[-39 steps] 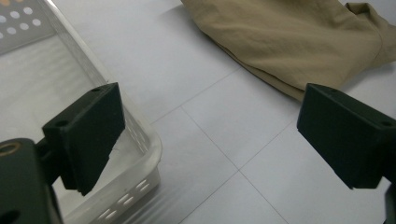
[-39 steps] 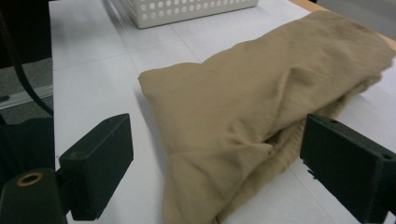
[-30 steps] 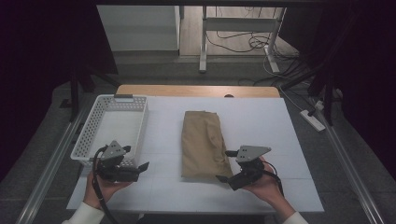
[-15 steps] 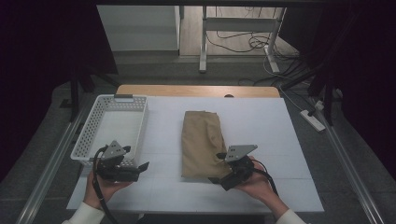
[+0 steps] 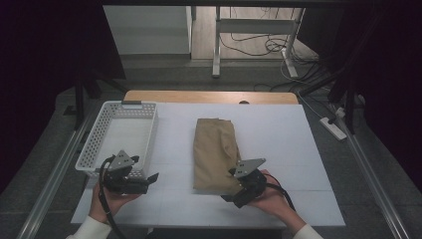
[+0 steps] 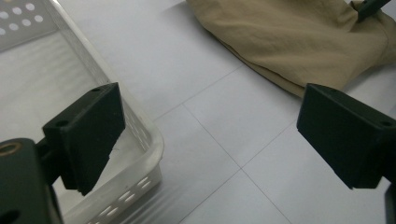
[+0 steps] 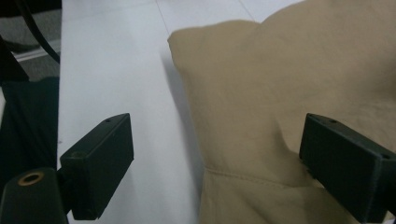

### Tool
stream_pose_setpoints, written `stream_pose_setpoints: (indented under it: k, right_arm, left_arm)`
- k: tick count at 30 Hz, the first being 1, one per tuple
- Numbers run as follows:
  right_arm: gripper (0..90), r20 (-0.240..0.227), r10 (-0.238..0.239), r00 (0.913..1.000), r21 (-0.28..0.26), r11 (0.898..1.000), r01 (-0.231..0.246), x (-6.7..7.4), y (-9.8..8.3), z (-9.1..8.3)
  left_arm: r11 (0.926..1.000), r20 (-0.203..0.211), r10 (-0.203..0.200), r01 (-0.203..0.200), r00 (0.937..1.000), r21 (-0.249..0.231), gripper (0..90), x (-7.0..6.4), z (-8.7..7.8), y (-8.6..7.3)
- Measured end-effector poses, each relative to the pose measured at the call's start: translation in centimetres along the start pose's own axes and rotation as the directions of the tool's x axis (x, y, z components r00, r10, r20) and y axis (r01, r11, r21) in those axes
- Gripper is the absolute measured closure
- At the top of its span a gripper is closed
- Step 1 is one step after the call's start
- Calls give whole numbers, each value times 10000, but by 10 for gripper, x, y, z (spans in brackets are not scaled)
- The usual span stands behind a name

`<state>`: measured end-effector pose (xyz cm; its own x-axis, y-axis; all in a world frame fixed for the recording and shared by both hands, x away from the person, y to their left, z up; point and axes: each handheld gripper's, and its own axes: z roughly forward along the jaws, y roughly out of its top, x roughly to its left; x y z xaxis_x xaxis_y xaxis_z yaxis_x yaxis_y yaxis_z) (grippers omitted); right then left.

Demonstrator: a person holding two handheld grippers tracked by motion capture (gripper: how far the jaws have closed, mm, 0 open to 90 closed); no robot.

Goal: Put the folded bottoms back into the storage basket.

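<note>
A folded tan cloth lies lengthwise in the middle of the white table. My right gripper is at the cloth's near right corner and points left along its near edge. In the right gripper view it stands open, one jaw over the cloth and the other over bare table, so the cloth's edge runs between them. My left gripper rests open in a hand just in front of the white basket. In the left gripper view it has nothing between its jaws, with the basket corner at left and the cloth farther off.
The perforated basket holds nothing and stands at the table's left side. A wooden strip runs along the far edge. Metal rails flank the table, and cables and a power strip lie on the floor to the right.
My right gripper has moved left and in to the cloth's near right corner, and it now points left. The left gripper and the cloth have stayed put.
</note>
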<state>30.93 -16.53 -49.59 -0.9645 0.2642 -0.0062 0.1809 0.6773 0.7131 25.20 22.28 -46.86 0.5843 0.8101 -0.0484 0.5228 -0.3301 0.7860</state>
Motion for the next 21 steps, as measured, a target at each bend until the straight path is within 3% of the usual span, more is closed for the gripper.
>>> stream_pose_setpoints:
  k: [10,18,21]
  right_arm:
    - [120,309,-268,9992,865,9960,241,-2,-6,9]
    - [121,427,-204,9989,1233,9923,150,-8,-11,17]
    - [123,582,-401,9975,1475,9886,312,-9,-11,20]
  left_arm:
    - [10000,74,-4,5,10000,-20,79,-1,-1,1]
    - [10000,105,-81,82,9999,-42,79,0,-1,0]
    - [10000,101,-62,63,9999,-24,79,0,-1,0]
